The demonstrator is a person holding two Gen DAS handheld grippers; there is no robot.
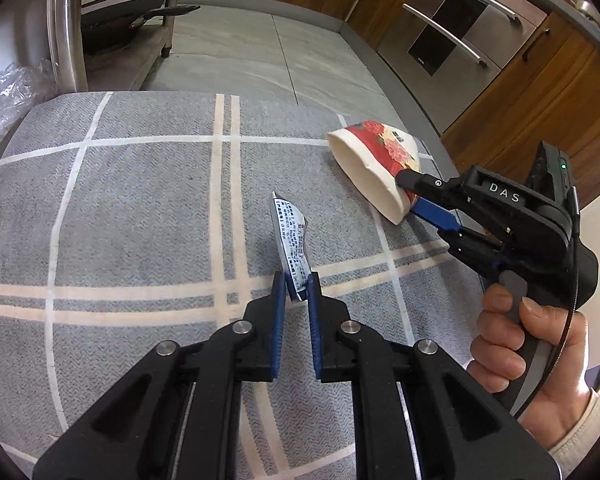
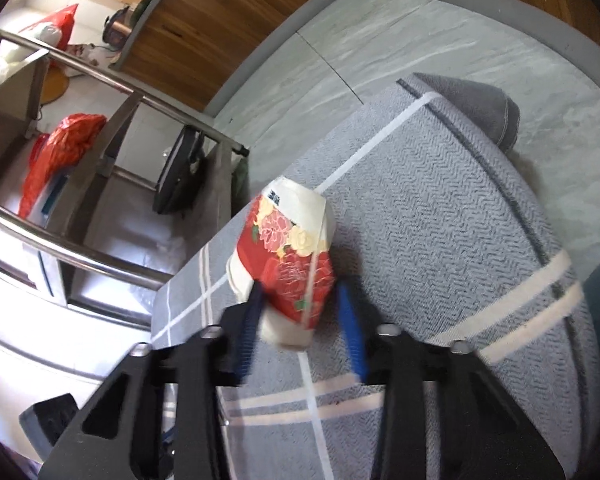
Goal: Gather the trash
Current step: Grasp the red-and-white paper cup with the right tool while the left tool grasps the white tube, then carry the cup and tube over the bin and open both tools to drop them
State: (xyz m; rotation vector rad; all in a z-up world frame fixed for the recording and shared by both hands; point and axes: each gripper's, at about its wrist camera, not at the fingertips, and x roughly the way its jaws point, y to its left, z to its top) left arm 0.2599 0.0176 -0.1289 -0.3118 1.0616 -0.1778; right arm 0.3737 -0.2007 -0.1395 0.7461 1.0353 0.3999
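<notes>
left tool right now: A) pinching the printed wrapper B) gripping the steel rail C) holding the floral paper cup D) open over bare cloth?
A: the left tool has its blue pads closed on the lower end of the printed wrapper, while the floral paper cup sits at the right tool.

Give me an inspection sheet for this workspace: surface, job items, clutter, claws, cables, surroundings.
Surface: grey plaid cloth over a table.
Job's things: printed wrapper standing up from the cloth; squashed floral paper cup on its side.
Clutter: nothing seen on the cloth.
Claws: left claw shut on wrapper's near end; right claw straddles the cup, one finger inside the rim, grip not clear.
Cables: black cable looping beside the right handle.
Surroundings: steel rack, clear plastic bag, wooden cabinets, red bags.
</notes>
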